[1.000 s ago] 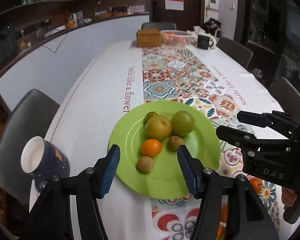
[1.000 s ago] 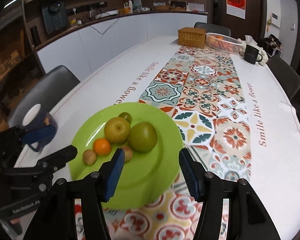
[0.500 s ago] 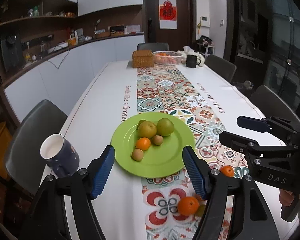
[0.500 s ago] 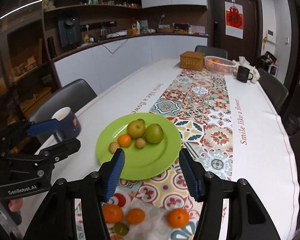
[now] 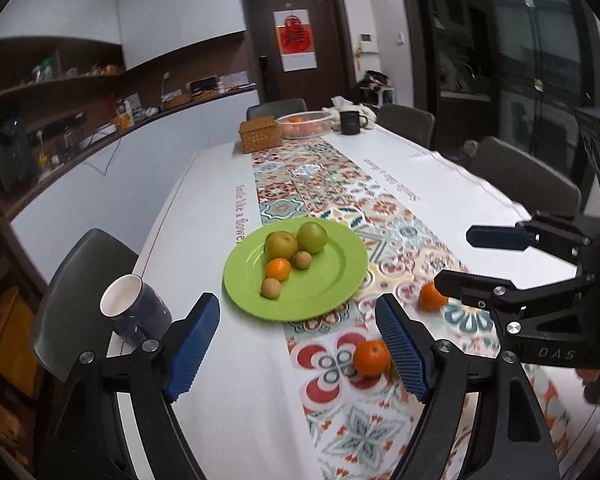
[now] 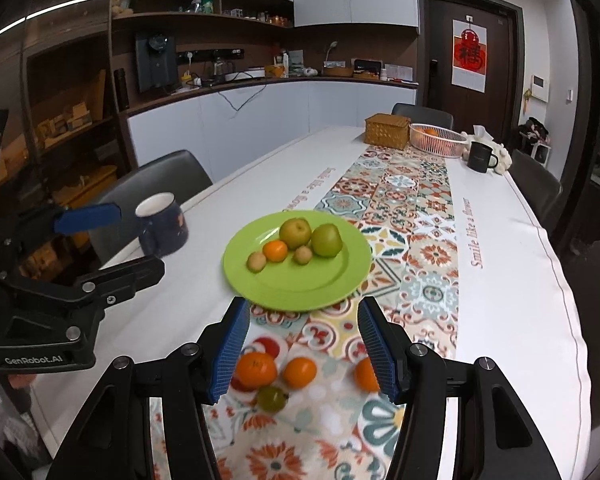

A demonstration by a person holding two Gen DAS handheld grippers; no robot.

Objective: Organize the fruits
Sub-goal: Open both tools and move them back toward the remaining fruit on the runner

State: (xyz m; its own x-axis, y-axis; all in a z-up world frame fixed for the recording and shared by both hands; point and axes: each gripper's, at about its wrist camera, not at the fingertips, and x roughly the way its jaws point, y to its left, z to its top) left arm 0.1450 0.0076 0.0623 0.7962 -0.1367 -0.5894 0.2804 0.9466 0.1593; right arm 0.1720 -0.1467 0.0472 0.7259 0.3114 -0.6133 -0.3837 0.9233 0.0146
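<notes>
Red lettering reading "Smile like a flower" is running along the white tablecloth [image 6: 500,208] beside the patterned runner, clearest in the right wrist view on the right-hand side; a second line of the same red script is showing on the opposite edge of the runner, only partly legible there. The left gripper [image 6: 136,240] is showing "GenRobot.AI" in pale letters on its black body, seen from the right wrist view. The right gripper [image 5: 456,258] is showing "DAS" on its black body in the left wrist view. A red paper sign [image 6: 469,54] is hanging on the dark door, bearing one large Chinese character, too stylised to read surely.
</notes>
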